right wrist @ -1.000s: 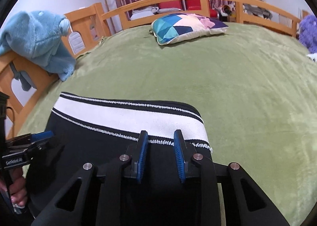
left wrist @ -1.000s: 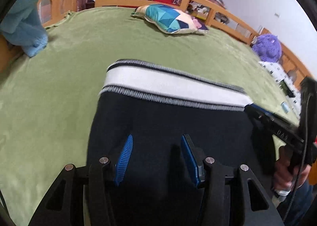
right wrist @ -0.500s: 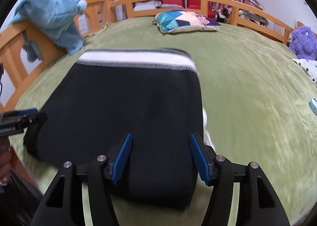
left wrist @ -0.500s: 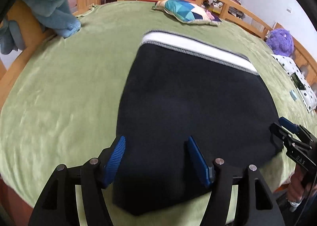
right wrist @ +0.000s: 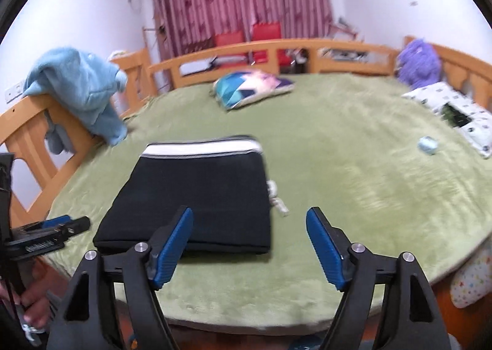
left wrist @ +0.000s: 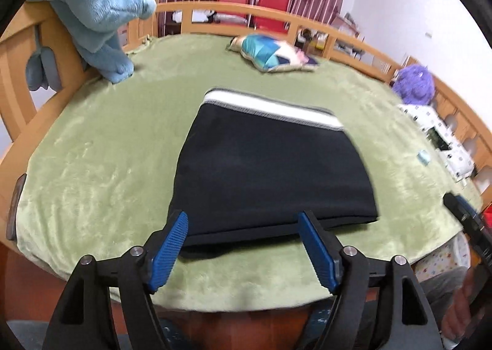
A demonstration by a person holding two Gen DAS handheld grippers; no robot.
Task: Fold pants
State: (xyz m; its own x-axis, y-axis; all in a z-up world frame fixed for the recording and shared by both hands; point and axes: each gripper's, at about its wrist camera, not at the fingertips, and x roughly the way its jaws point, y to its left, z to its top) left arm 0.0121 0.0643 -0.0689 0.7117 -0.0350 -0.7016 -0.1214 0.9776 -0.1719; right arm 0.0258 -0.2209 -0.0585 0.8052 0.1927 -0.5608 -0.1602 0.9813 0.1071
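Observation:
The black pants (left wrist: 270, 178) lie folded into a flat rectangle on the green bed cover (left wrist: 101, 165), white striped waistband at the far edge. They also show in the right wrist view (right wrist: 196, 196), with a white drawstring (right wrist: 275, 199) sticking out at the right side. My left gripper (left wrist: 246, 251) is open and empty, held back above the bed's near edge, just short of the pants. My right gripper (right wrist: 249, 245) is open and empty, held back near the pants' right front corner. The left gripper shows at the left of the right wrist view (right wrist: 66, 224).
A blue plush blanket (left wrist: 98, 12) hangs on the wooden bed rail at left. A patterned pillow (left wrist: 270, 53) lies at the far side. A purple plush toy (left wrist: 413, 84), a white dotted cloth (left wrist: 439, 141) and a small blue object (right wrist: 427, 144) are at right.
Both grippers have pulled back from over the pants toward the bed's near edge and opened wider. The pants stay folded and lie still on the bed.

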